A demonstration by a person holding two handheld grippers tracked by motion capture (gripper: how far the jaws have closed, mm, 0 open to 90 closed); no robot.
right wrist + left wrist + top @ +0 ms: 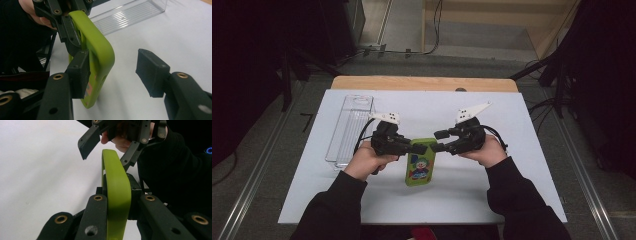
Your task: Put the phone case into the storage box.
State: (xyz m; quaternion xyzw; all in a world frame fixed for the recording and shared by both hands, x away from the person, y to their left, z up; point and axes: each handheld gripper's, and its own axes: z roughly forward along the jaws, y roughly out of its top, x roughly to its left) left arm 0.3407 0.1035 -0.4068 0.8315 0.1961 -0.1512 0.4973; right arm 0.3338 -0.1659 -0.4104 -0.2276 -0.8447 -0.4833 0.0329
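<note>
The green phone case (420,162), printed on its face with a cartoon figure, was held above the white bench (512,190) near its centre, between the two hands. The left gripper (412,147) was clamped on the case: in the left gripper view its jaws pressed on both sides of the case's (117,195) edge, with the curved green rim rising straight up between them. The left hand (364,160) gripped the tool body from below, the black sleeve coming in from the lower edge of the high view. The right gripper (438,141) pointed toward the left one from the opposite side, at the top corner of the case. In the right gripper view its jaws stood partly apart: one jaw lay against the inner face of the case (96,52), while the other jaw stood clear of it, with bare bench visible in the gap. The right gripper therefore did not clamp the case. The right hand (484,150) held that tool just above the bench. A clear plastic tray (349,130) lay flat on the bench to the left of the left gripper, well apart from the case; the right gripper view showed its ribbed floor (125,17) behind the case.
</note>
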